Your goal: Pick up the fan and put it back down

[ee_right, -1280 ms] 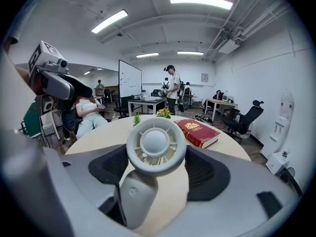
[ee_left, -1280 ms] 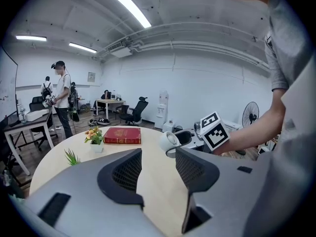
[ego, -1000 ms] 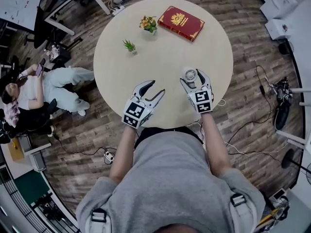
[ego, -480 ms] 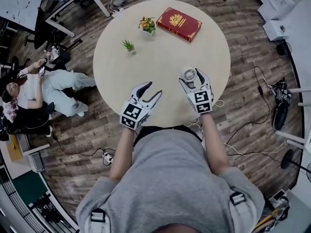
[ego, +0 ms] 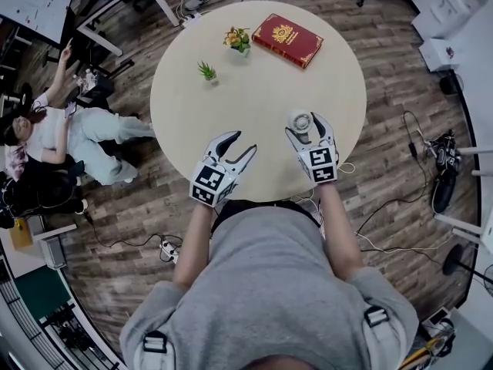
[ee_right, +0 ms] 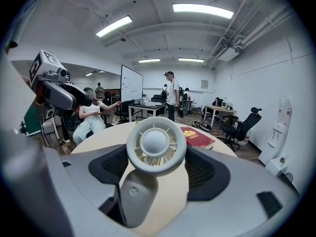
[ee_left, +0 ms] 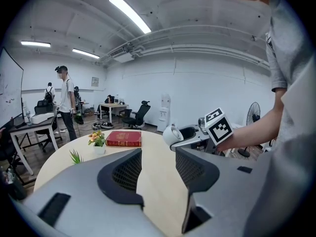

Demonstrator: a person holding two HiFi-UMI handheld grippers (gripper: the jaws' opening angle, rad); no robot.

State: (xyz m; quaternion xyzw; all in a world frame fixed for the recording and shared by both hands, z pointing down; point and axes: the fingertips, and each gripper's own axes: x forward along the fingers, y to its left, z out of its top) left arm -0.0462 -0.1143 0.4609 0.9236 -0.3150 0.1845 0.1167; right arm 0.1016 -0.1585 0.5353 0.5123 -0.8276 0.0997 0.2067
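A round pale surface (ego: 262,83) stands on a wood-plank floor (ego: 400,60), with a red book (ego: 287,39), a flower pot (ego: 237,39) and a small green plant (ego: 206,72) at its far side. Near the front edge, the right gripper (ego: 306,127) clasps the white fan (ego: 300,119) by its round head. The left gripper (ego: 243,142) gapes empty beside it, and both tilt slightly downward
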